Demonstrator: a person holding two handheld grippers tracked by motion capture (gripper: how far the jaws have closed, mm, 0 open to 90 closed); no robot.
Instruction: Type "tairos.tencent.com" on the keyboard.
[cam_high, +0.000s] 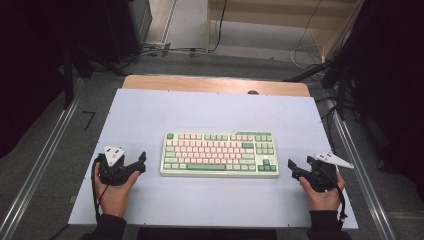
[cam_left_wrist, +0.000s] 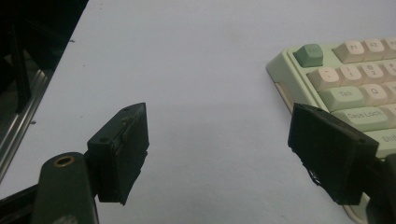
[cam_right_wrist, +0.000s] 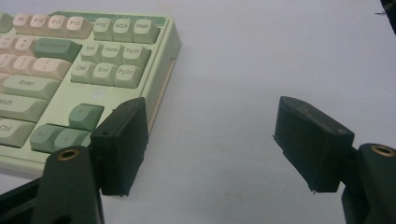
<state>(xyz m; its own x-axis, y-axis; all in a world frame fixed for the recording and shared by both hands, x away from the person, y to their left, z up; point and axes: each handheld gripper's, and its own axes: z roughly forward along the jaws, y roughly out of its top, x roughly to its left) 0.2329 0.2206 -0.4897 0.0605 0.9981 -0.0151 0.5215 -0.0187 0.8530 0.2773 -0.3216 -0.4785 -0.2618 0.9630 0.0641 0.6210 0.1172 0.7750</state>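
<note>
Two grippers flank one keyboard (cam_high: 220, 154) on the pale tabletop (cam_high: 150, 112); nothing held in either. Keyboard: mint-green case, cream and pink keys with darker green accent keys; lies flat near the middle of the tabletop, a little toward the near edge, long side parallel to that edge.

Left gripper (cam_high: 141, 163): held in the person's left hand (cam_high: 114, 192), near the left edge of the tabletop and toward the near-left corner; points toward the left short end of the keyboard; fingers spread wide, bare tabletop between them; apart from the keyboard. From the left gripper view (cam_left_wrist: 224, 154), one finger (cam_left_wrist: 122, 151) stands over empty tabletop, the other in front of the Caps Lock row at the keyboard's (cam_left_wrist: 355, 88) left end; whether that finger touches the case cannot be told.

Right gripper (cam_high: 294, 170): held in the right hand (cam_high: 324, 196), near the right edge of the tabletop and toward the near-right corner; points toward the right short end of the keyboard; fingers likewise wide open, empty. In the right gripper view (cam_right_wrist: 215, 144), one finger (cam_right_wrist: 121, 144) overlaps the arrow-key corner of the keyboard (cam_right_wrist: 93, 60), the other sits over bare tabletop; contact cannot be told.

Grey three-cornered plate (cam_high: 114, 151) visible atop the left gripper; dark floor beyond the far edge of the tabletop.
</note>
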